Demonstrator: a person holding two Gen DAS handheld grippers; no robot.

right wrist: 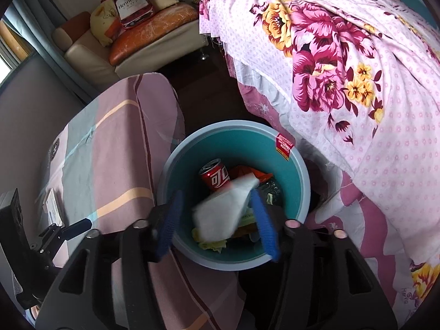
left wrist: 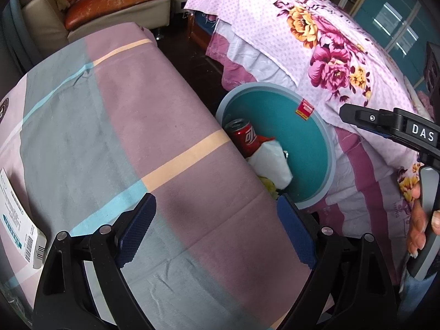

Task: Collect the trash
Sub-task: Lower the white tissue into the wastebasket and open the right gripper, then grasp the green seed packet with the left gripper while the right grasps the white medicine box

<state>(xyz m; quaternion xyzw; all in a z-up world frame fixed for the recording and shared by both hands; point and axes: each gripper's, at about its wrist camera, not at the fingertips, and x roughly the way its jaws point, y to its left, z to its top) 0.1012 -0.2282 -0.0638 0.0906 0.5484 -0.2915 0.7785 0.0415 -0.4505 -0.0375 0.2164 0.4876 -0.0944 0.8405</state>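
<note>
A teal bin (right wrist: 291, 170) stands on the floor between the table and the bed. Inside it lie a red drink can (right wrist: 216, 177), orange wrappers and yellow-green scraps (right wrist: 211, 244). My right gripper (right wrist: 216, 195) hangs over the bin with its jaws apart. A blurred white tissue (right wrist: 220, 214) sits loose between them, over the bin's contents. My left gripper (left wrist: 216, 206) is open above the striped tablecloth (left wrist: 137, 110), holding nothing. The left wrist view also shows the bin (left wrist: 331, 159), the can (left wrist: 246, 136) and the white tissue (left wrist: 272, 165).
A white labelled packet (left wrist: 16, 214) lies at the table's left edge. A bed with a floral cover (left wrist: 316, 27) crowds the bin's right side. A sofa with cushions (right wrist: 137, 41) stands at the back. A hand (left wrist: 418, 220) grips the right tool's handle.
</note>
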